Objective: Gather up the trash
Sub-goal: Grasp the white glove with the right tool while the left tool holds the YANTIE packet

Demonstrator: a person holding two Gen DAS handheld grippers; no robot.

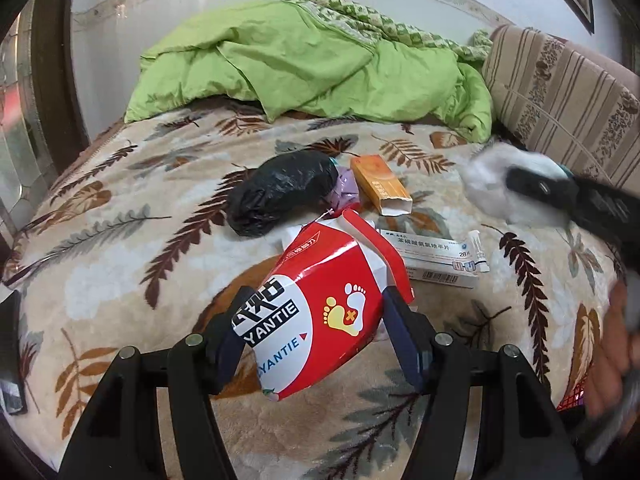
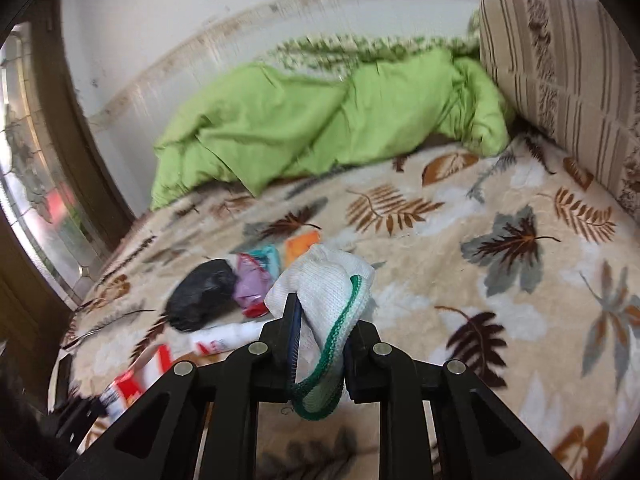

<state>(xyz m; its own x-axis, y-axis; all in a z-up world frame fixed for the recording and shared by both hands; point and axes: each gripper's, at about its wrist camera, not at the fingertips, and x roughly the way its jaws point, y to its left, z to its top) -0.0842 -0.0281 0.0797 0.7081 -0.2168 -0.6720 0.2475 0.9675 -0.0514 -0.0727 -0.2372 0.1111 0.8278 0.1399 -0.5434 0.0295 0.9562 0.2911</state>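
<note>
Your left tool clamps red box; right tool clamps glove. Right of black bag, bed lies bare.

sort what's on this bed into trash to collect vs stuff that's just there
Trash for the job:
- red and white crumpled cardboard box, in the left gripper
- white knitted glove with green cuff, in the right gripper
- black plastic bag bundle
- orange open-ended carton
- white flat medicine box

Just lying about:
- green rumpled quilt
- leaf-patterned beige blanket
- striped brown cushion
</note>
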